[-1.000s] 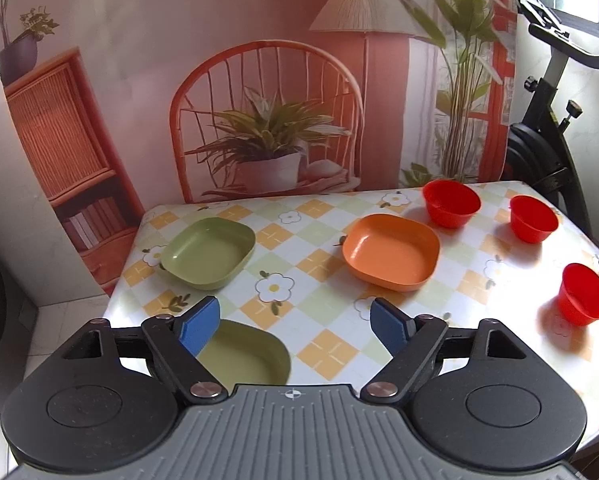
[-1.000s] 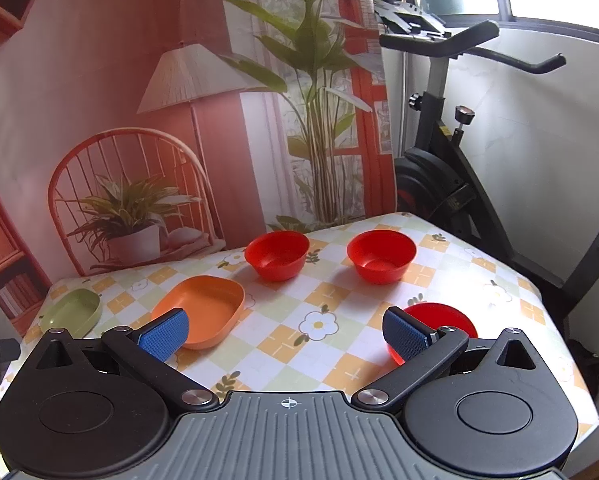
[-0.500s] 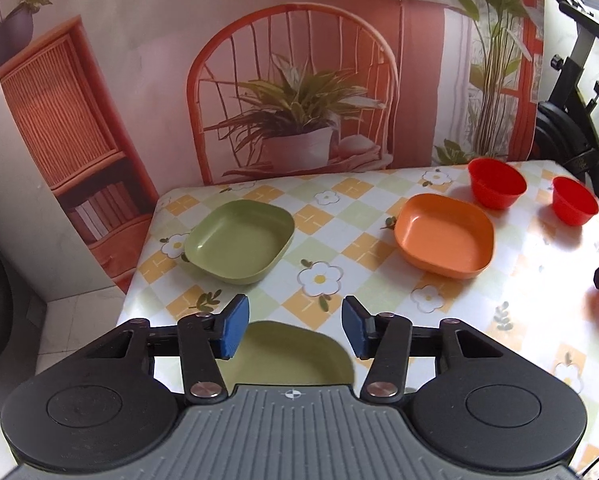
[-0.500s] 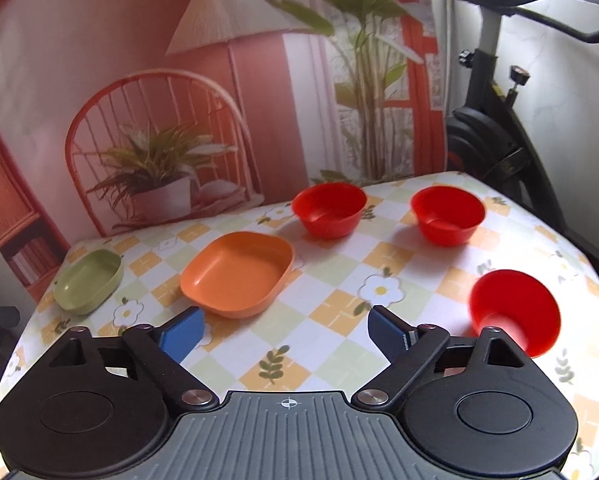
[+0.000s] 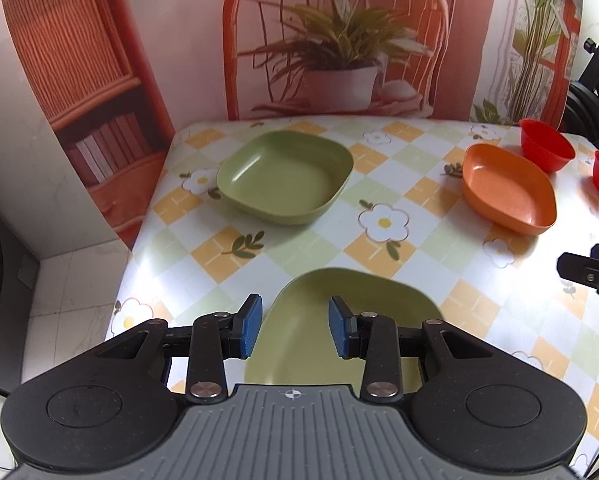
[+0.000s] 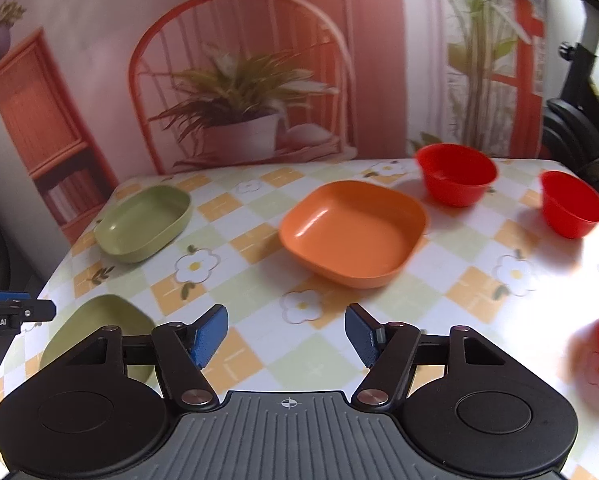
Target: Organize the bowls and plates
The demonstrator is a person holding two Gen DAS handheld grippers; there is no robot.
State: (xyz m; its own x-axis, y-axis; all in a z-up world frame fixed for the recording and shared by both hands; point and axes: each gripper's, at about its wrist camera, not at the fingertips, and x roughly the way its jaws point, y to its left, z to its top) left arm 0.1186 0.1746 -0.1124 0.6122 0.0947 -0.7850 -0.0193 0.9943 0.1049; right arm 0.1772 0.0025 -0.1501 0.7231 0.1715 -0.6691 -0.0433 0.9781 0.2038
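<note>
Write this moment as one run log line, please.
left gripper: open, over near green plate | right gripper: open, empty | orange plate: untouched

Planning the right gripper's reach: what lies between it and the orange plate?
Only bare flowered tablecloth between the right gripper and the orange plate, per the right wrist view.

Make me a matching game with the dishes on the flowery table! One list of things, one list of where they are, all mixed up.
Things:
1. near green plate
2. far green plate
3. orange plate
4. left tool

Places or states:
A. open, holding nothing
B. middle of the table, beside a red bowl
C. right under the left tool
D. back left part of the table

Pairs: 1-C, 2-D, 3-B, 4-A
</note>
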